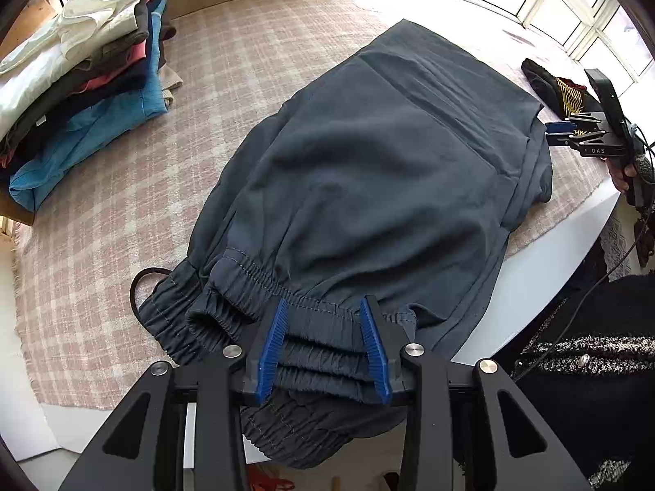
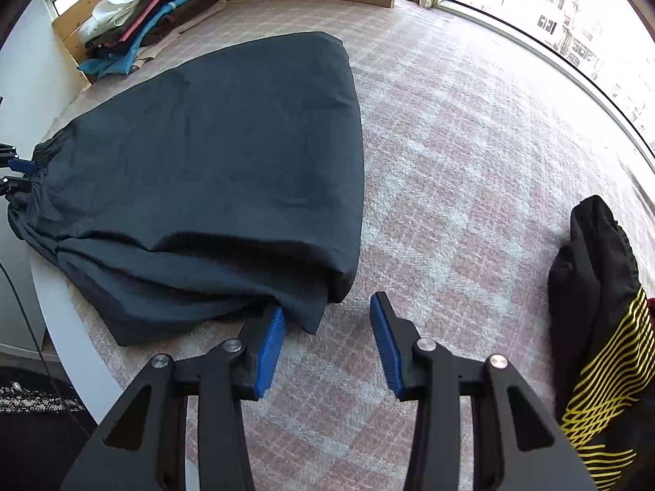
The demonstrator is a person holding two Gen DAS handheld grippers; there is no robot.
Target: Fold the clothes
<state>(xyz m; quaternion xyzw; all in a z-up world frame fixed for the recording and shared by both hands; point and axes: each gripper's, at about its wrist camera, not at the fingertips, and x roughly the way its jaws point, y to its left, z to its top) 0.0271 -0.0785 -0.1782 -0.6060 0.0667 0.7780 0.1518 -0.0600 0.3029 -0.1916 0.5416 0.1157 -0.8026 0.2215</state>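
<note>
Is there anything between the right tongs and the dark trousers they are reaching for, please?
Nothing visible. The right tongs are open at the near corner of the dark trousers, only bare checked cloth between them. The black-and-yellow garment lies off to the right. The left tongs grip the waistband.

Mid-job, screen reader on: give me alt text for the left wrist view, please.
The left tongs straddle the gathered elastic waistband of dark grey folded trousers lying on a pink checked tablecloth. A stack of folded clothes sits far left. At the right edge, the right tongs are beside the trousers' far end, near a black garment with yellow lines.
</note>
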